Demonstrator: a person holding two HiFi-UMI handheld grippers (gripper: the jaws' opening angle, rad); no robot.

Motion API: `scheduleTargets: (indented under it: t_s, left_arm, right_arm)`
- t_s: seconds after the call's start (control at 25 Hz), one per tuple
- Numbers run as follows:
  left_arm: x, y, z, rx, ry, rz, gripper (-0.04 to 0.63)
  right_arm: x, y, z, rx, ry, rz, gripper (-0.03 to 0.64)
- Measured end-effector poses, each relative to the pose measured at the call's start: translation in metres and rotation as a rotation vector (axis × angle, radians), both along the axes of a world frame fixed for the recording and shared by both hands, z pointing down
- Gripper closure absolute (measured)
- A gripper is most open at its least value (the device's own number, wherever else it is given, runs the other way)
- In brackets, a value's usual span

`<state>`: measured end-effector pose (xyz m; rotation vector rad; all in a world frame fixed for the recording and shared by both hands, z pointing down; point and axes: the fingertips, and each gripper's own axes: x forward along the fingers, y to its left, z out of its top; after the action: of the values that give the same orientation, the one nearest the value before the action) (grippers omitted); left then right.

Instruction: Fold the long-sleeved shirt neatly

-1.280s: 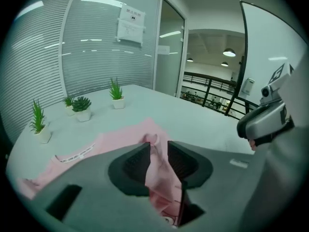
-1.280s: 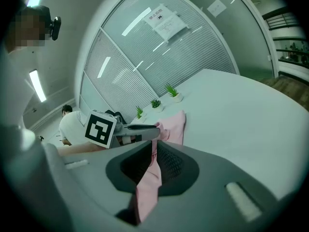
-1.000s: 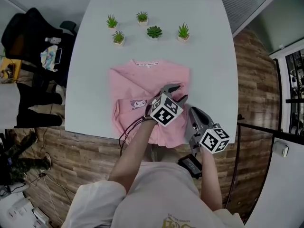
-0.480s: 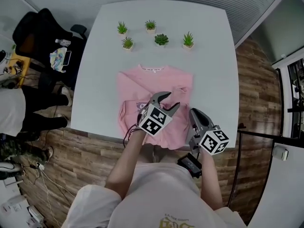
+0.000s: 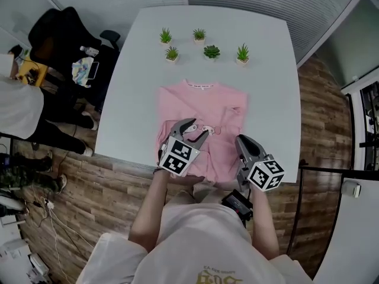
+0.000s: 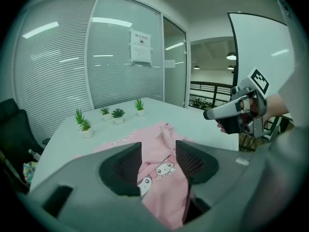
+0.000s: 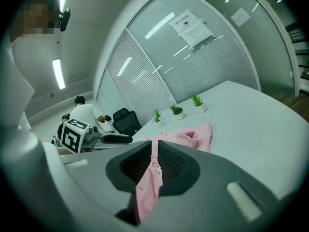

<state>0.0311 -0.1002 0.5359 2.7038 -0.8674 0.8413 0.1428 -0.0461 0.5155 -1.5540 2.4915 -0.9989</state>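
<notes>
My right tool (image 7: pixel 153 164) is clamped tight on a fold of the pink long-sleeved shirt (image 5: pixel 204 106) at its near right corner. My left tool (image 5: pixel 194 129) has its jaws well apart and grips nothing, raised over the shirt's near left part. The shirt lies on the near half of the bench (image 5: pixel 266 64), collar toward the far side, where small potted plants (image 5: pixel 211 51) stand.

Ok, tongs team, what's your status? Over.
Left tongs open, empty, over the pink shirt. Right tongs shut on its near edge. Shirt partly folded on the table. Little plants far back, nothing in the way.
</notes>
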Motion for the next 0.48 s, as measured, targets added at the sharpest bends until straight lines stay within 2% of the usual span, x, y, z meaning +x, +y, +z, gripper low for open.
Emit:
scheduleTargets:
  t_s: [0.28, 0.48]
  left_arm:
    - [-0.042, 0.041, 0.001, 0.026, -0.059, -0.010, 0.367]
    - [-0.065, 0.083, 0.007, 0.024, -0.055, -0.023, 0.367]
  right_arm:
    - [-0.028, 0.036, -0.002, 0.003, 0.033, -0.004, 0.578]
    - [-0.048, 0.067, -0.002, 0.017, 0.067, -0.003, 0.577]
